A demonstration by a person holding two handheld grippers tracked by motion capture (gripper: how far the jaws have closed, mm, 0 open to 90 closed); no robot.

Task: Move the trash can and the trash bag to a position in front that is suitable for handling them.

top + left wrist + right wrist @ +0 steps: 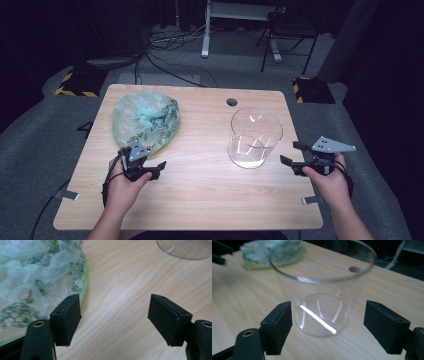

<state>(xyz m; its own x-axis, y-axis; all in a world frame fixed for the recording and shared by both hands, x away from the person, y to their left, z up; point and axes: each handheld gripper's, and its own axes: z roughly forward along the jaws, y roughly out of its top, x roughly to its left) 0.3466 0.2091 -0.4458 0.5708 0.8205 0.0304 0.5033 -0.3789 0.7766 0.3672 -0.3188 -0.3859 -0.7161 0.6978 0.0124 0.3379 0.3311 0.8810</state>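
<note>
A clear, round glass jar (255,137) is stood upright on the right half of the light wooden table (200,190); a crumpled, see-through green plastic bag with dark patterns (145,120) is laid on the left half, well apart from the jar.

The left gripper (150,167) is held low over the table, just beside the near edge of the bag; in the left gripper view its black jaws are spread wide, bare wood is seen between them, and the bag (37,282) is seen close by the left jaw; nothing is held.

The right gripper (292,155) is held to the right of the jar, near it but not touching; in the right gripper view the jar (322,295) is seen ahead, between the two wide-spread jaws and farther off; nothing is gripped by it.
</note>
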